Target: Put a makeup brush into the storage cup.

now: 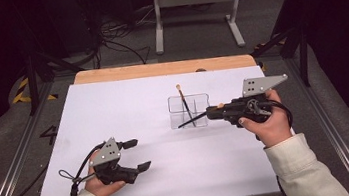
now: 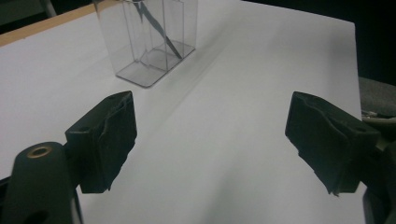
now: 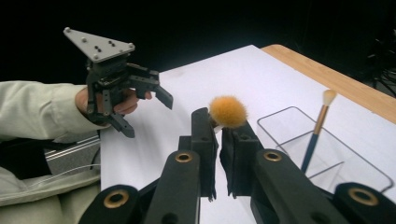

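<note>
Right claw (image 3: 218, 135) is clenched on a brush (image 3: 227, 112), its orange tuft poking just past the tips and its handle angling down into the clear holder (image 1: 189, 110) right below, where another brush (image 1: 185, 105) stands. Left claw (image 1: 140, 155) gapes, holding nothing, well off from the holder with bare bench (image 1: 128, 108) between.

A white sheet (image 1: 129, 113) covers most of the desk (image 1: 159, 69), whose bare edge shows along the sheet's far side, toward the top of the high view. A clear holder (image 1: 188, 110) stands on the sheet right of the frame's centre with one brush (image 1: 183, 102) leaning inside it. The right claw (image 1: 213, 112) sits just right of the holder with a second brush (image 1: 193, 121) between its jaws, handle reaching across the holder, while the left claw (image 1: 137, 155) hovers over the sheet at lower left, well apart from the holder.
</note>
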`<state>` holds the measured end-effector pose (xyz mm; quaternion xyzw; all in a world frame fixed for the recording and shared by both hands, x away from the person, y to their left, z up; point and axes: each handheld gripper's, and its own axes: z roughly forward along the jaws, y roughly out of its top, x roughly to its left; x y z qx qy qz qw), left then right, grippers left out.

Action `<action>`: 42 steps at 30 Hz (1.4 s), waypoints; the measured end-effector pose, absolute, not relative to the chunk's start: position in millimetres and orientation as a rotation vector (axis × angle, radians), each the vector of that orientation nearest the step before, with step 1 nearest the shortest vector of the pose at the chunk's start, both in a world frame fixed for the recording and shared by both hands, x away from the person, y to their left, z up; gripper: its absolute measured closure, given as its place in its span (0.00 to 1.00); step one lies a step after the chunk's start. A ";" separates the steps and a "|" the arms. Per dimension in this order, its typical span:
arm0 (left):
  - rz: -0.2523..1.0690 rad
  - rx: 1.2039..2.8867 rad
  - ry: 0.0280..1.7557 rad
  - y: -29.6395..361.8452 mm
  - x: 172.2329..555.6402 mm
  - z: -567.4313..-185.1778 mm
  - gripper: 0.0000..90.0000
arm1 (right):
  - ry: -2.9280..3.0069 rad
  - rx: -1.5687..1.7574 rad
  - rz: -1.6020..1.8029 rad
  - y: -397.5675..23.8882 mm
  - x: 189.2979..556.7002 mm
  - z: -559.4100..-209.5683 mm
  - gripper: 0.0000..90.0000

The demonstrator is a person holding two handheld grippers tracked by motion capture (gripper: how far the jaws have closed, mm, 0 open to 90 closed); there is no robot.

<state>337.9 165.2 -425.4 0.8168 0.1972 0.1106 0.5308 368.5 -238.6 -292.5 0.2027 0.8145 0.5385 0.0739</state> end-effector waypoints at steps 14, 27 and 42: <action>0.314 1.955 0.536 168.0 341.3 -425.8 0.07 | 2.431 0.710 1.474 -236.4 387.9 -274.0 0.93; 0.323 1.946 0.586 173.1 344.8 -425.4 0.01 | 2.404 0.802 1.421 -239.6 404.4 -274.4 0.93; 0.378 1.948 0.607 179.0 339.3 -427.6 0.00 | 2.443 0.847 1.304 -233.3 422.8 -275.7 0.93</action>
